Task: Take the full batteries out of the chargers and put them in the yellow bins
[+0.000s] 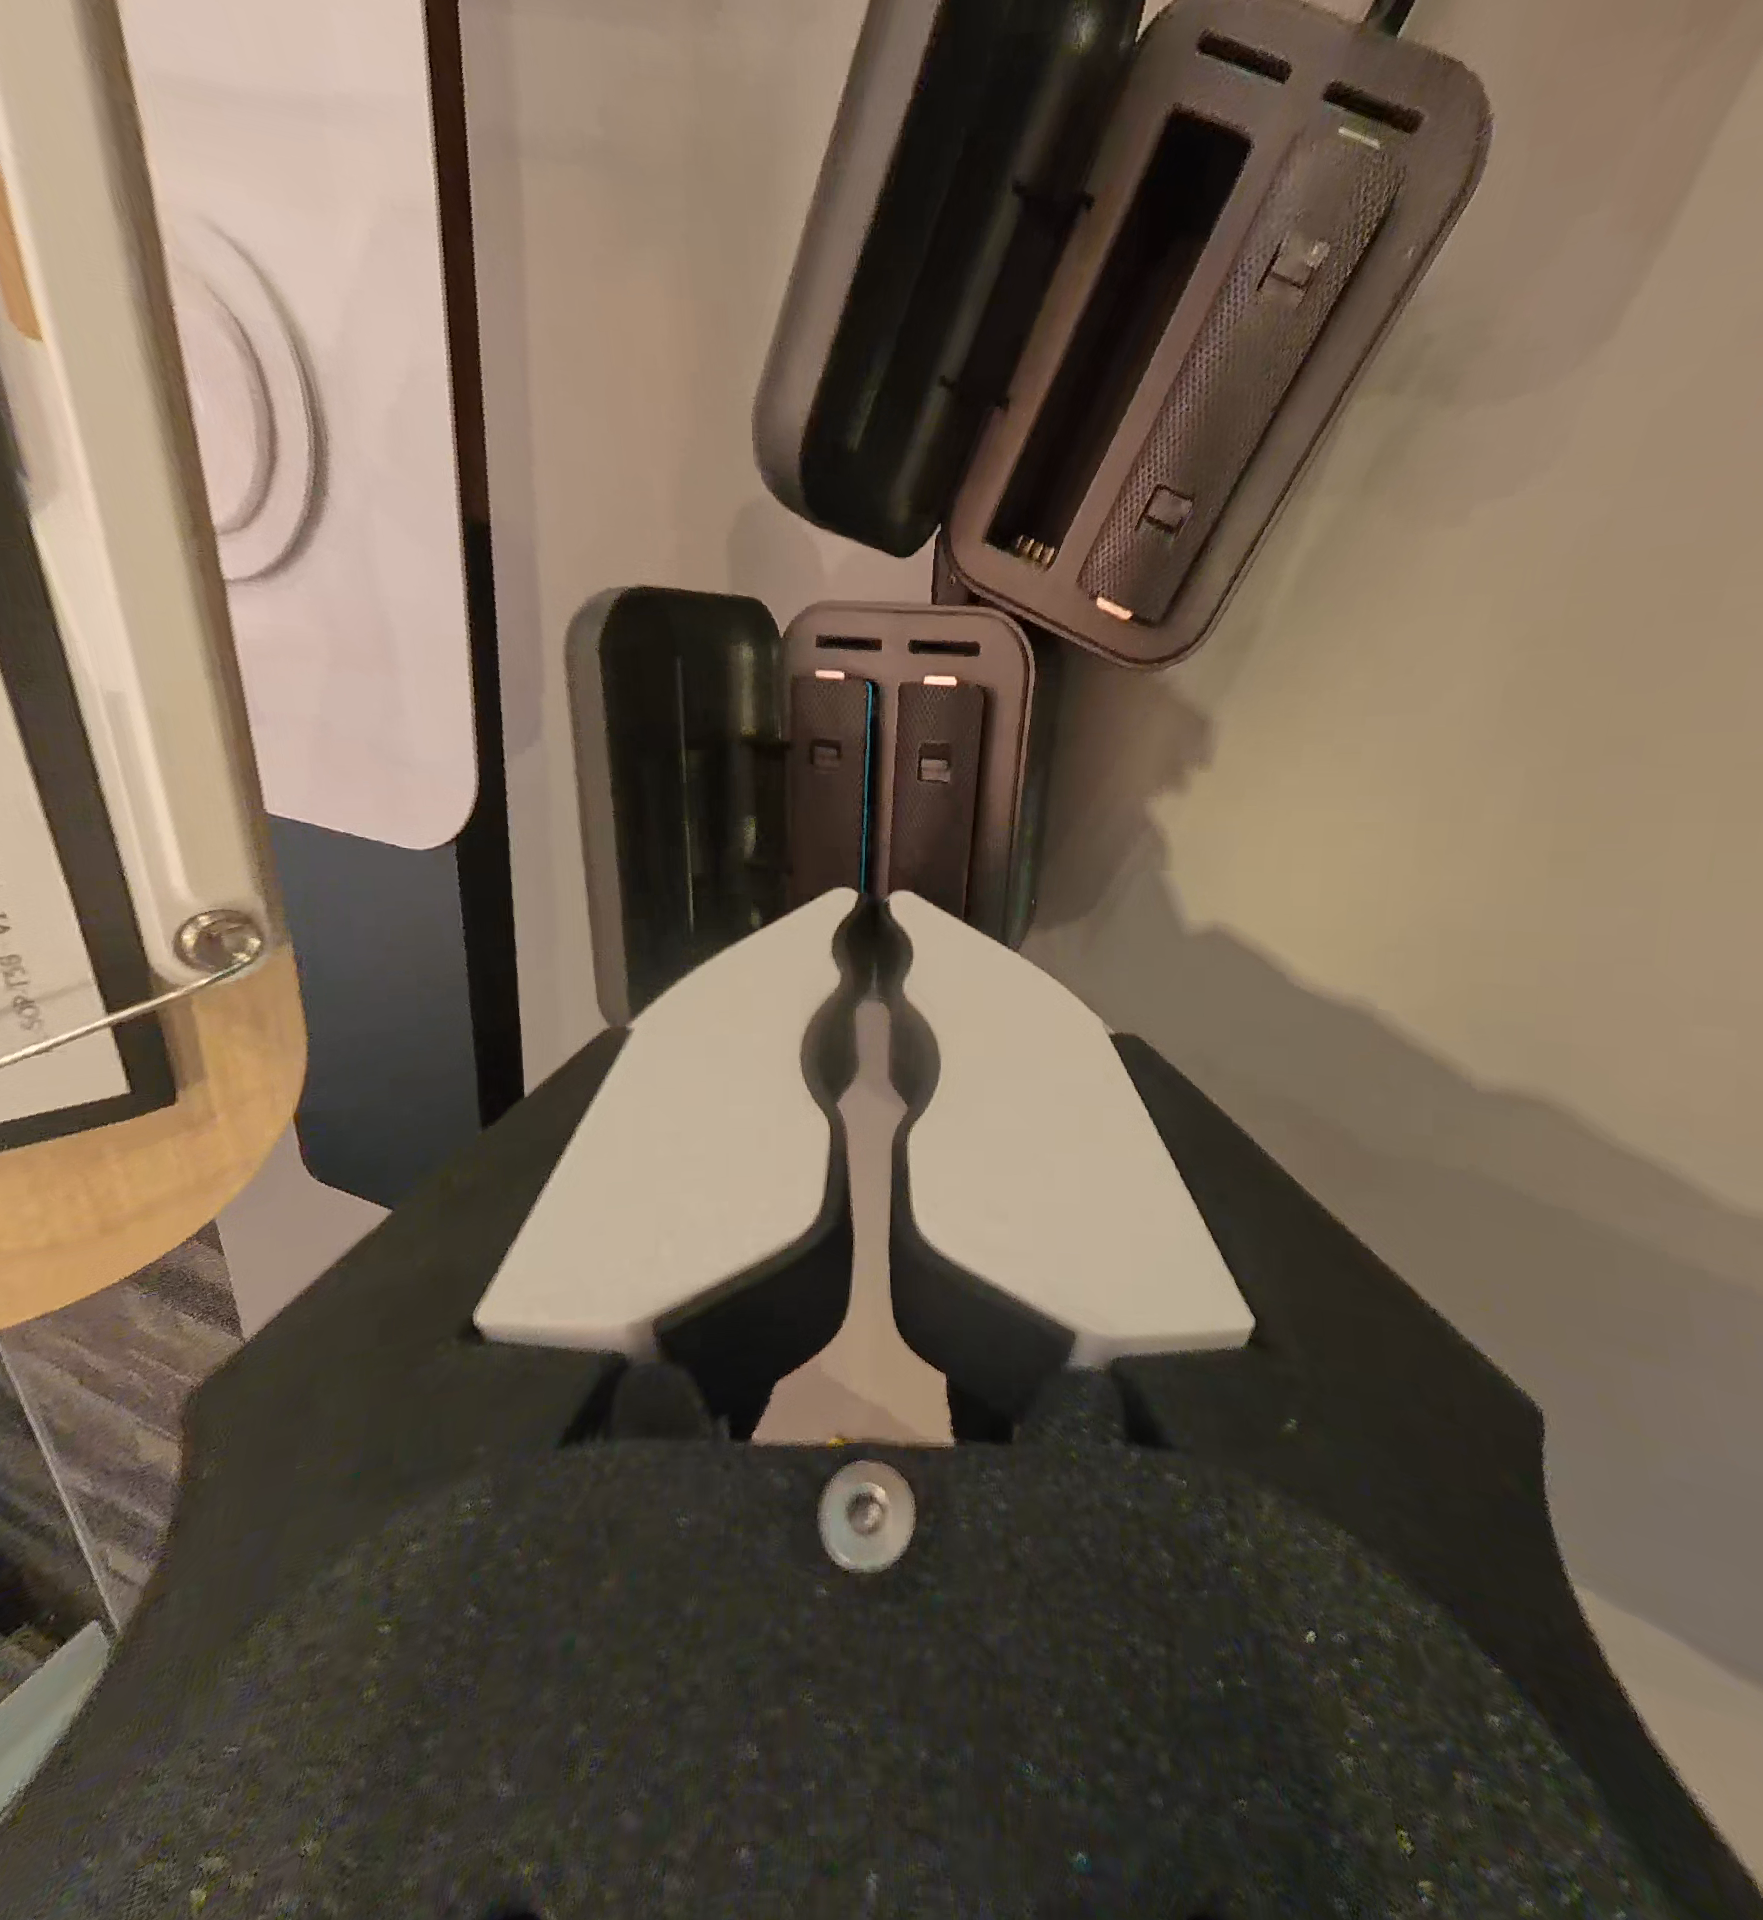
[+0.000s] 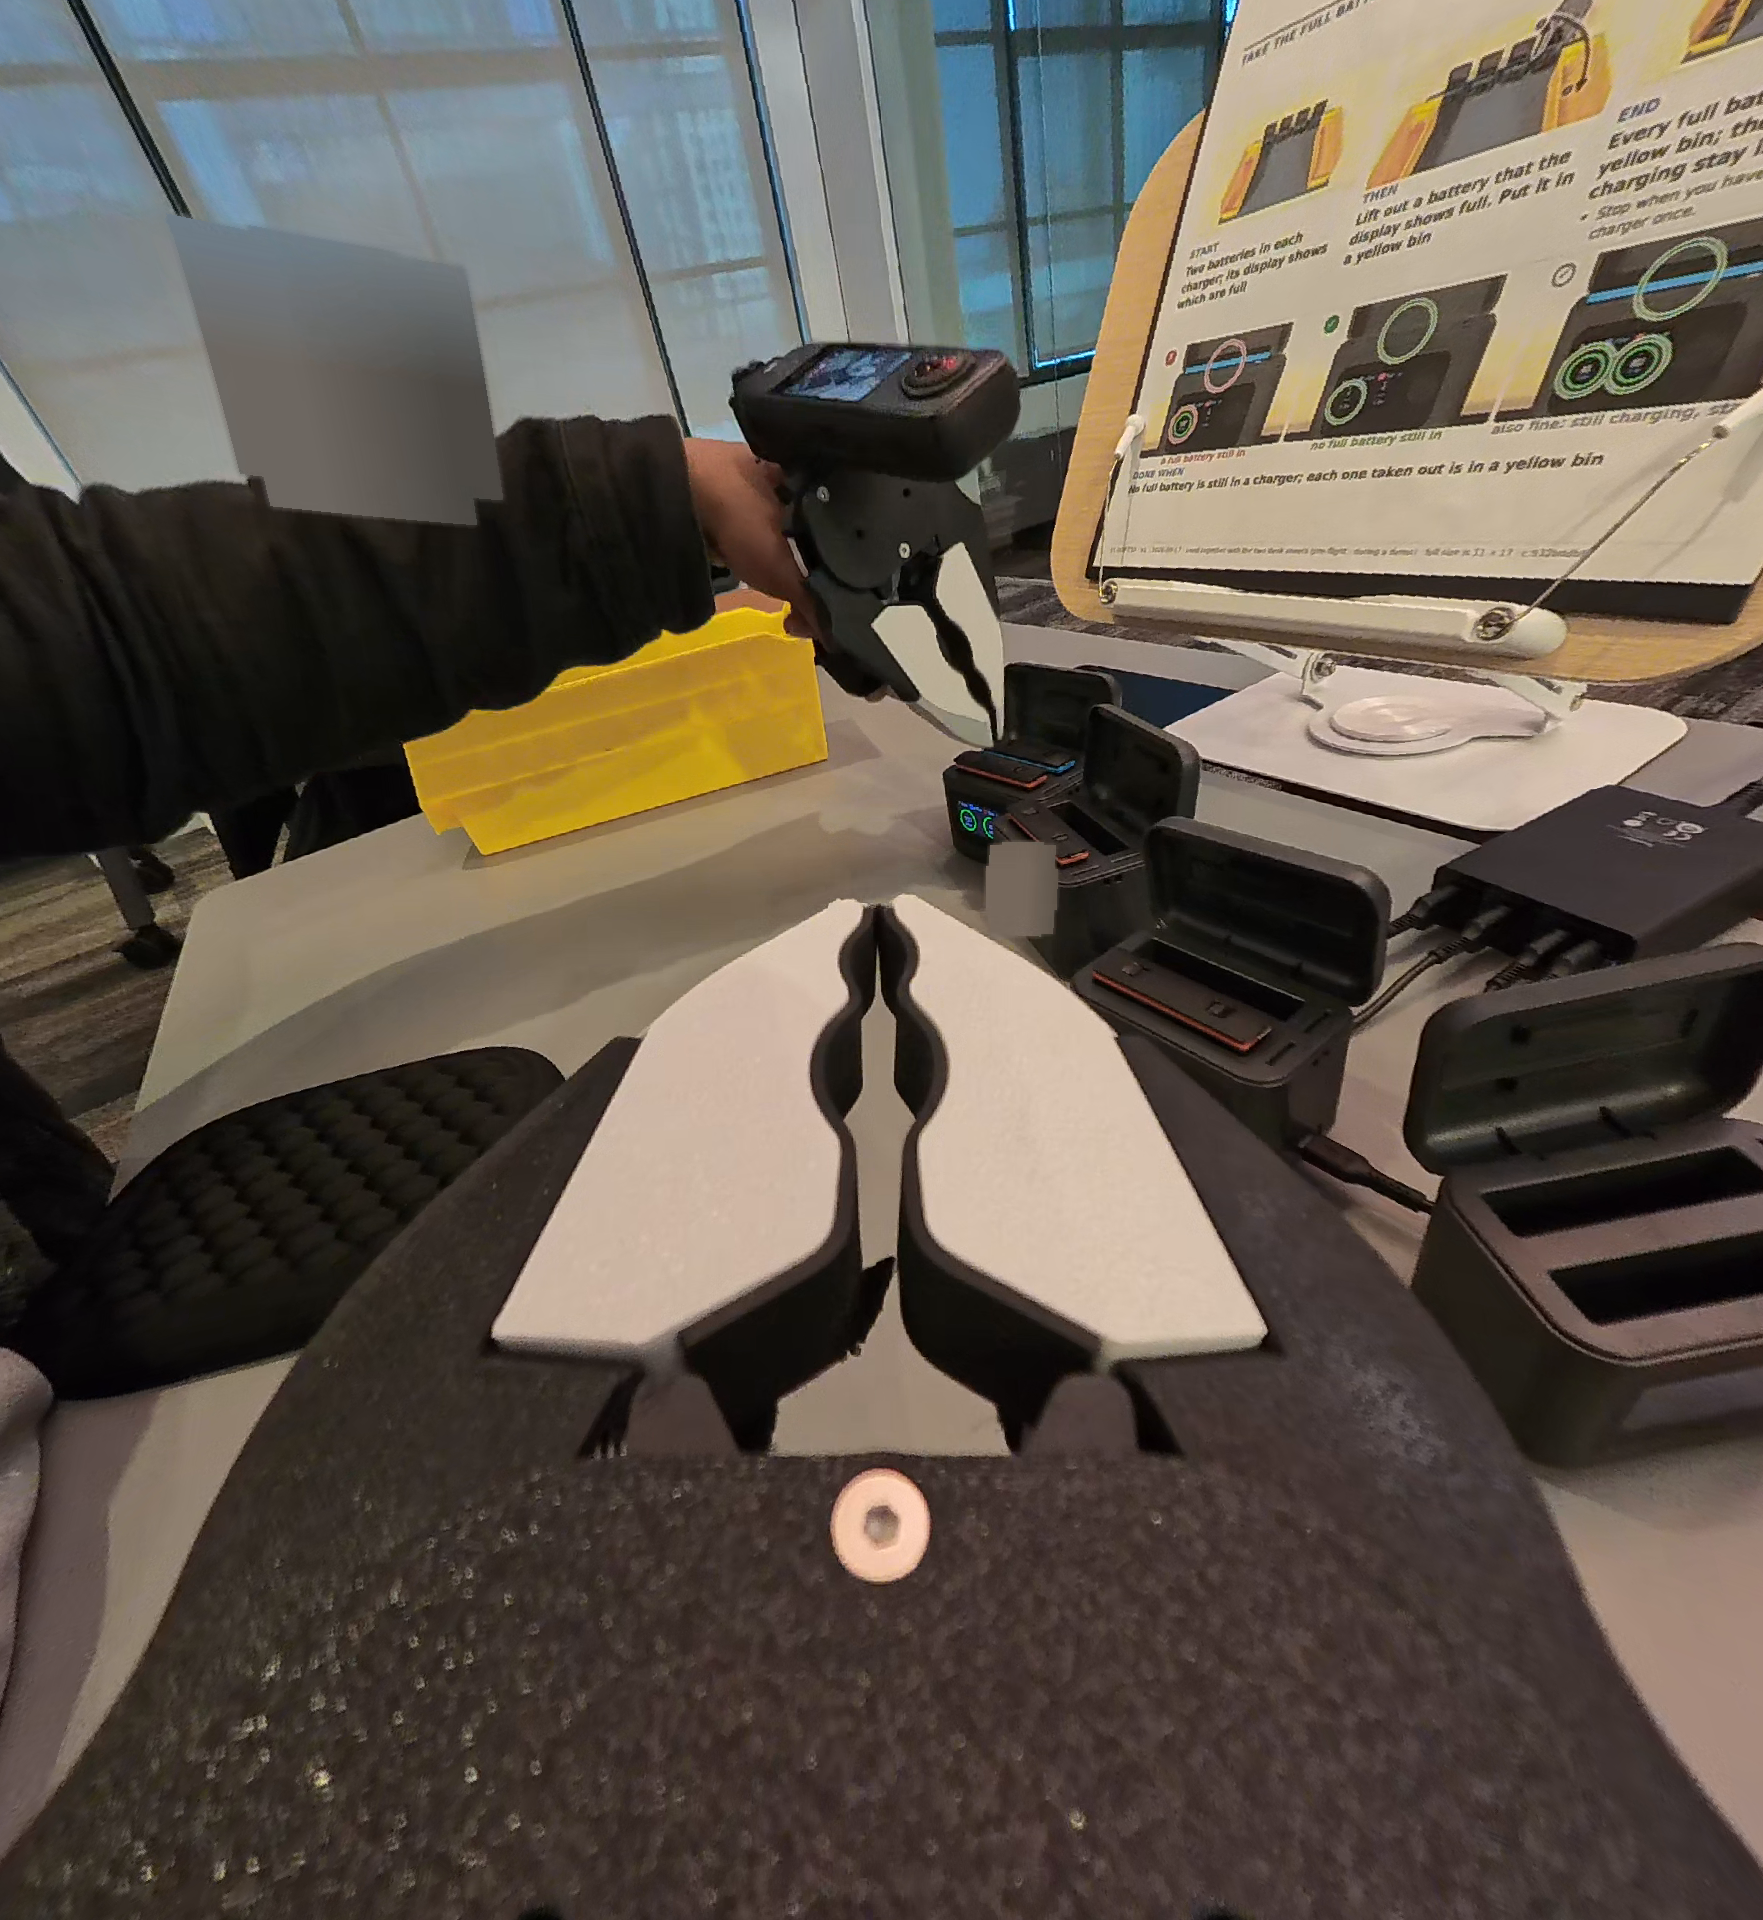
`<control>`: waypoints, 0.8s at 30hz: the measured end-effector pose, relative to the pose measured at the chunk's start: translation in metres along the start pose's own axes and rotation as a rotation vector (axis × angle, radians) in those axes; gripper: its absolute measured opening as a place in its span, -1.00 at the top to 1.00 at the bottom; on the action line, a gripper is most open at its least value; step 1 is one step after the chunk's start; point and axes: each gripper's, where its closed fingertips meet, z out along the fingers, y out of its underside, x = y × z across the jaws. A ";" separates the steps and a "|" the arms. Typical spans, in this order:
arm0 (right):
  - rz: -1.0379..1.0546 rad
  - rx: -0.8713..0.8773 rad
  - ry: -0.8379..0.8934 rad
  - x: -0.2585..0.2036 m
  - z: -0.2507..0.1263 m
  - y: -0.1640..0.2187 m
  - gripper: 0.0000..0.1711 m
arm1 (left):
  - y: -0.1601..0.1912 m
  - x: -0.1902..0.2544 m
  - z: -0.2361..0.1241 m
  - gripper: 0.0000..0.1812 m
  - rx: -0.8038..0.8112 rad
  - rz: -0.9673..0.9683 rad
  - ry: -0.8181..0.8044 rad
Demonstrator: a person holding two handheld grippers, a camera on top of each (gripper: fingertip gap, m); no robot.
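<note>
In the left wrist view my left gripper is shut and empty. Its tips point down at the near end of an open black charger that holds two dark batteries, a left one and a right one. A second open charger behind it holds one battery beside an empty slot. In the right wrist view the left gripper hovers over the far charger, whose front display glows green. My right gripper is shut and empty above the table. A yellow bin stands at the far left.
Two more open chargers sit to the right, one with a battery, the nearest with both slots empty. A black power hub with cables lies behind them. An instruction board stands on a white-based stand. A black mesh chair back is near left. Spacing between my two grippers at the tips: around 30 cm.
</note>
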 end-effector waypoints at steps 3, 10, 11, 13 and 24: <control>0.001 0.001 0.000 0.000 0.000 0.000 1.00 | 0.000 0.001 0.005 1.00 0.001 0.006 -0.009; -0.001 -0.001 0.001 0.000 0.000 0.000 1.00 | 0.001 0.002 0.005 1.00 -0.046 0.031 -0.021; 0.001 0.001 0.001 0.000 0.000 0.000 1.00 | 0.001 0.002 0.005 1.00 -0.053 0.041 -0.030; 0.001 0.002 -0.002 0.000 0.000 -0.001 1.00 | 0.001 0.002 0.005 1.00 -0.061 0.054 -0.049; 0.002 0.008 -0.003 -0.001 -0.001 -0.002 1.00 | -0.001 -0.016 -0.033 1.00 0.089 -0.017 -0.175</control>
